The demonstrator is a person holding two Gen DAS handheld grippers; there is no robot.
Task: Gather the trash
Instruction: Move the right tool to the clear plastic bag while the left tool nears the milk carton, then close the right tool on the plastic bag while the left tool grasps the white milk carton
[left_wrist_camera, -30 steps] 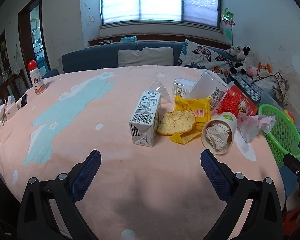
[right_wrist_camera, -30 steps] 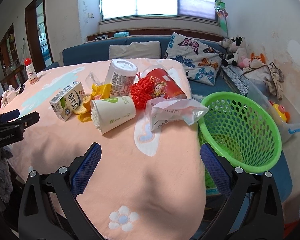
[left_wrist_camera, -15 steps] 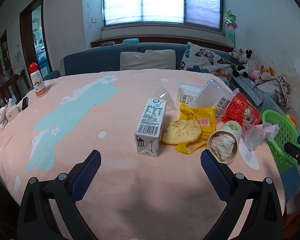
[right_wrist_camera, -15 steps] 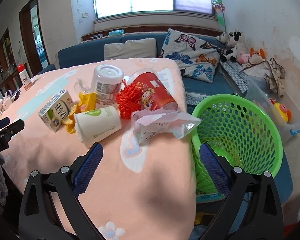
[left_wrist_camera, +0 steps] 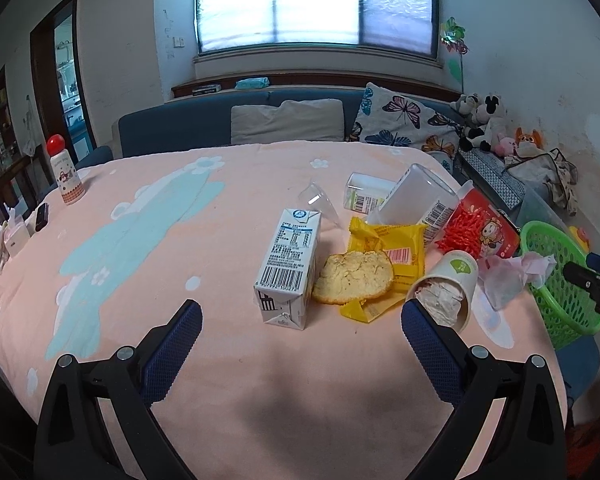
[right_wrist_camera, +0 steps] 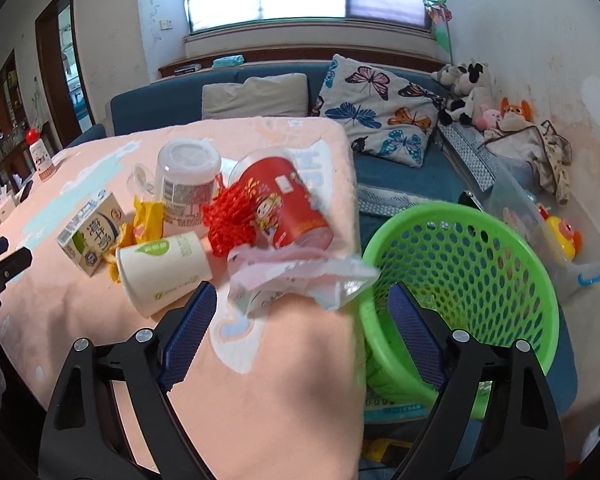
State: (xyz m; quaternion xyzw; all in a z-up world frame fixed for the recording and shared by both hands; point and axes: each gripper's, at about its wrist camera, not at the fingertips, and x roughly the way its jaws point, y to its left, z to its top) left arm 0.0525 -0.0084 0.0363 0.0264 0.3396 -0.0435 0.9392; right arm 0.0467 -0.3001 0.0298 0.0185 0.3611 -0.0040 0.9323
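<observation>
My right tool (right_wrist_camera: 302, 308), jaws apart, nears the crumpled wrapper (right_wrist_camera: 296, 276); a shallow pinch could slip it off the surface edge beside the basket (right_wrist_camera: 480, 364); left tool (left_wrist_camera: 300, 332) gapes idle

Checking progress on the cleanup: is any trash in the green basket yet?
No, the green basket looks bare inside in the right wrist view.
</observation>
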